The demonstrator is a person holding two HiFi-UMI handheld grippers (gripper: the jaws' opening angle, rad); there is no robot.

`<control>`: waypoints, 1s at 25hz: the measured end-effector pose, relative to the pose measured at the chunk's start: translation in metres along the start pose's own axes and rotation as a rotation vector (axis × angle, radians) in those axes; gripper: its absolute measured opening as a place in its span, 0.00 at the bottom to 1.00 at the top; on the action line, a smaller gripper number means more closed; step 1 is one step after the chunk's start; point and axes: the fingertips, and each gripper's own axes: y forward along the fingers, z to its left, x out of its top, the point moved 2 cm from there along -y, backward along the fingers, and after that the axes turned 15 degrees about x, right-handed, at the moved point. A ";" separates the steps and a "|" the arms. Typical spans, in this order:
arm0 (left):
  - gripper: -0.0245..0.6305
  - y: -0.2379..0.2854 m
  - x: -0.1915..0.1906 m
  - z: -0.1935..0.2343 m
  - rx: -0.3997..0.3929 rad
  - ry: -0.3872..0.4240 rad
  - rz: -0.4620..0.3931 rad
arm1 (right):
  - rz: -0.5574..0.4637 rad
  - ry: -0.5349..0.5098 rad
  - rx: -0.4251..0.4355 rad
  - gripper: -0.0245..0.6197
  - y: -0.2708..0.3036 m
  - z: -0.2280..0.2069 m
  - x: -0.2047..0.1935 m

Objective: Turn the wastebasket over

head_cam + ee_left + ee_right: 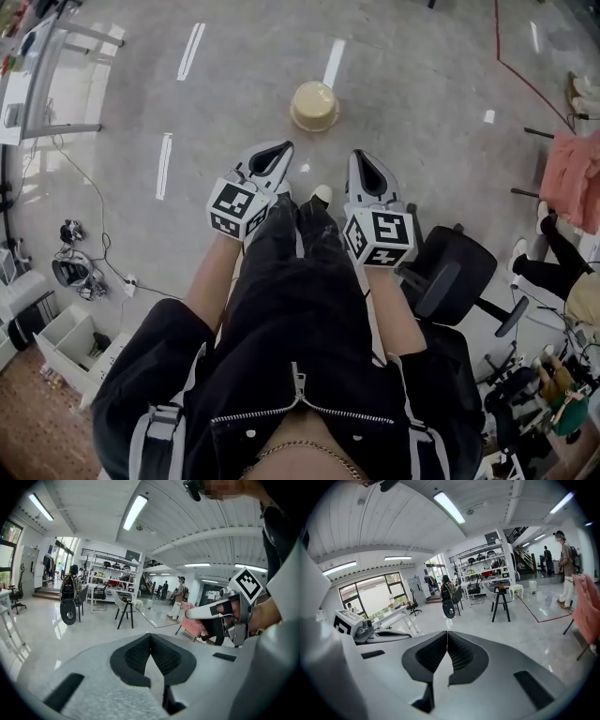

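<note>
**Q:** Which materials and shapes are to be noted?

**A:** A polished grey floor (pixel 422 84) is shown, glossy enough for the ceiling lights to be mirrored in it as pale bars. The wastebasket (pixel 314 105) is seen as a round, cream-coloured, smooth-walled form with a wider edge at the floor. Whether its mouth or its base faces up cannot be told. Each gripper is shelled in matte pale-grey plastic that narrows to a beak. It is backed by a cube printed with black-and-white square markers (pixel 234 206). The pads (pixel 136 656) are black, finely ribbed and wedge-shaped.

**Q:** How are the fingers set?

**A:** The jaws of the left gripper (pixel 272 159) are closed, the pads meeting along one seam, and nothing is held between them. The same is seen at the right gripper (pixel 361 161), where the pads are pressed tip to tip and no object is gripped.

**Q:** Where is the wastebasket placed relative to the fingers?

**A:** It stands on the floor ahead of both fingertips, between their two lines and clearly apart from them. It is touched by neither. The grippers are held side by side above black-trousered legs (pixel 300 309).
</note>
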 end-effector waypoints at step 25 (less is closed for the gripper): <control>0.04 0.169 -0.056 0.106 -0.126 0.136 0.064 | 0.068 0.086 -0.021 0.06 0.154 -0.099 -0.050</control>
